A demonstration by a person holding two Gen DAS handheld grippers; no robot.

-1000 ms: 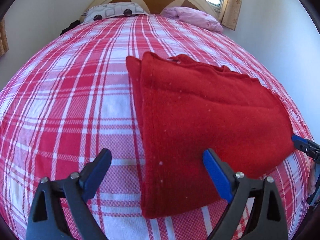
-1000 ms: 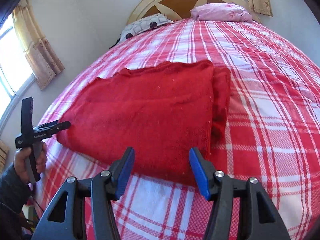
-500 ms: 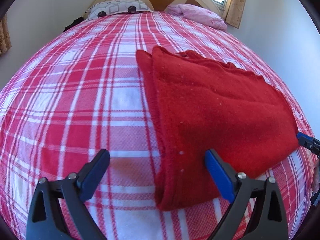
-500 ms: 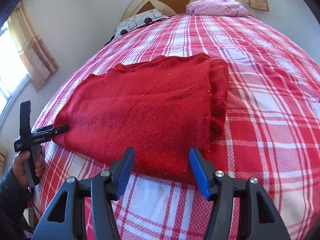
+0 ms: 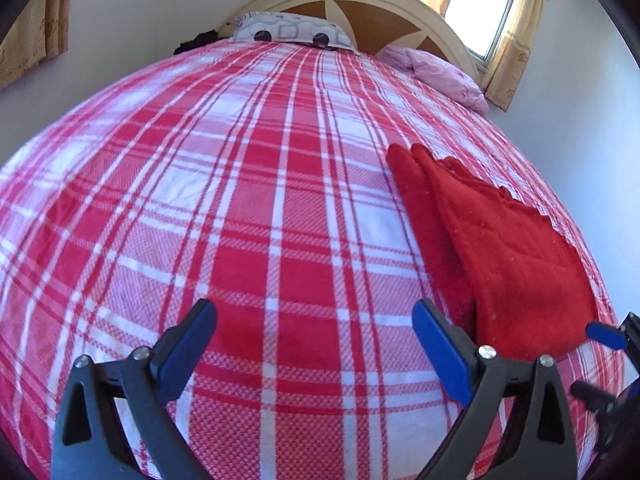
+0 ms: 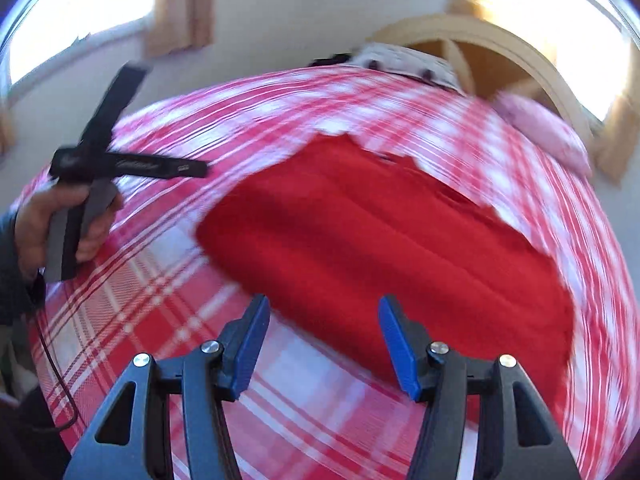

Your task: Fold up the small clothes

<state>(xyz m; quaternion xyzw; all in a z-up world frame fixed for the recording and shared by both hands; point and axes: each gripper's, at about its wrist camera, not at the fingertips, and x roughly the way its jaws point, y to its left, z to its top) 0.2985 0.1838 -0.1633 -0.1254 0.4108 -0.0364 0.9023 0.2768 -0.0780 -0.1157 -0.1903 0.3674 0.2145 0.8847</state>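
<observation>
A folded red garment (image 5: 508, 256) lies flat on the red-and-white plaid bed (image 5: 256, 200), at the right in the left wrist view. In the blurred right wrist view the garment (image 6: 392, 240) fills the middle. My left gripper (image 5: 316, 336) is open and empty above bare bedspread, left of the garment; it also shows from the side in the right wrist view (image 6: 120, 164), held in a hand. My right gripper (image 6: 320, 332) is open and empty at the garment's near edge; its blue tip shows in the left wrist view (image 5: 608, 336).
A patterned pillow (image 5: 292, 34) and a pink pillow (image 5: 440, 72) lie at the cream headboard (image 5: 360, 0). Curtained windows (image 5: 484, 4) and white walls surround the bed. The bed's right edge runs close beside the garment. A cable hangs from the left hand (image 6: 52, 360).
My left gripper has swung left and away, so the garment has slid from the centre to the right of its view. My right gripper's view has turned left and is motion-blurred.
</observation>
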